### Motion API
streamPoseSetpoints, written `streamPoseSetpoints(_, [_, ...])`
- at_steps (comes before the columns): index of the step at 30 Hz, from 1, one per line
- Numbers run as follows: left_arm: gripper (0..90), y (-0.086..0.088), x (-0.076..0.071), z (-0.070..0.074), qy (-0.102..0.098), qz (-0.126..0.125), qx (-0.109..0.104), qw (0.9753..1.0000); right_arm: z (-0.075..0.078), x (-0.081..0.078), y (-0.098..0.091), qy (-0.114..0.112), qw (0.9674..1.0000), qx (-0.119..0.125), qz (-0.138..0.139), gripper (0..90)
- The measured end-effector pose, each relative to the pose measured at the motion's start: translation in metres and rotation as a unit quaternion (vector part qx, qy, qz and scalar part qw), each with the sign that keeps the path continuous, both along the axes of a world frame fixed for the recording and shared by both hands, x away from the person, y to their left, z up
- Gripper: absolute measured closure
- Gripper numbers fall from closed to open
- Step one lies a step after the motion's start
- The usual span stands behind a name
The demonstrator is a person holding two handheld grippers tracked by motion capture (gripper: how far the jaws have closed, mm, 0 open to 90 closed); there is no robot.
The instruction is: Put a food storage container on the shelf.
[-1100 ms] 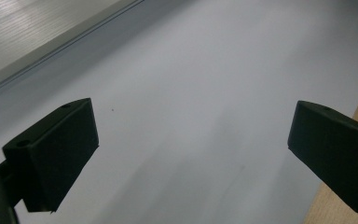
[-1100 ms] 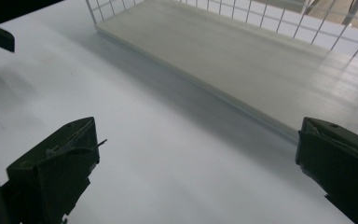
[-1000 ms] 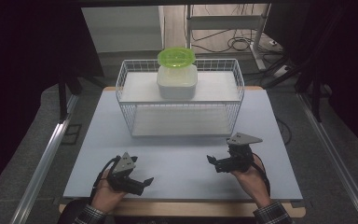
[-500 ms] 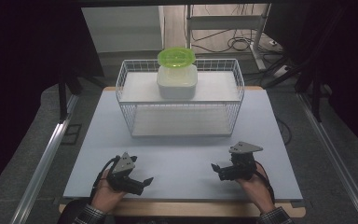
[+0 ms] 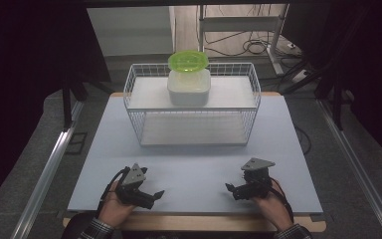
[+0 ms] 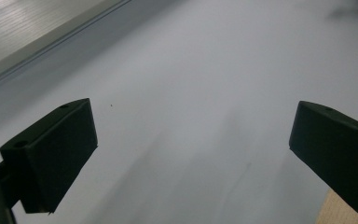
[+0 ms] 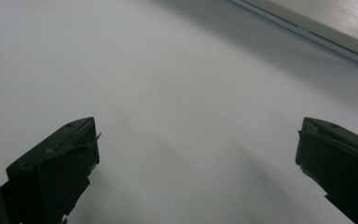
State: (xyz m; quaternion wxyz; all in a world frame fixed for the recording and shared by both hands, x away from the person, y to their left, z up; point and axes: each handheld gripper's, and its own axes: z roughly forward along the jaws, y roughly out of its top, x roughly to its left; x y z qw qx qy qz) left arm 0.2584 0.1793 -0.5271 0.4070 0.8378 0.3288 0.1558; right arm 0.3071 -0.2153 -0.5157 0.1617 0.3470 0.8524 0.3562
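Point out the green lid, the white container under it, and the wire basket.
green lid point(image 5: 188, 60), high view, centre of its top
white container point(image 5: 188, 87), high view, its front wall
wire basket point(image 5: 191, 109), high view, front rim

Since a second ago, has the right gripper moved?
Yes. The right gripper has pulled back toward the person, away from the wire basket and closer to the table's near edge. Its jaws stand open, holding nothing.

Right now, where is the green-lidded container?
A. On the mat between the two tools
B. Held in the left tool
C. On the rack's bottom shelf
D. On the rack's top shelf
D: the container stands on the top shelf of the wire rack, far from both tools, which hang open near the table's front edge.
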Motion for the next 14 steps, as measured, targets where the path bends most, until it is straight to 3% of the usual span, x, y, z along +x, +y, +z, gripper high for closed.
streamPoseSetpoints(8, [0.5,-0.0012,0.0,-0.0016,0.002,-0.002,0.004,1.0,-0.0074,0.0003,0.0031,0.017,0.9996,-0.023,0.005,0.0])
streamPoseSetpoints(14, [0.5,-0.0016,0.0005,-0.0016,0.002,-0.002,0.004,1.0,-0.0084,0.0008,0.003,0.019,0.9995,-0.025,0.005,0.0])
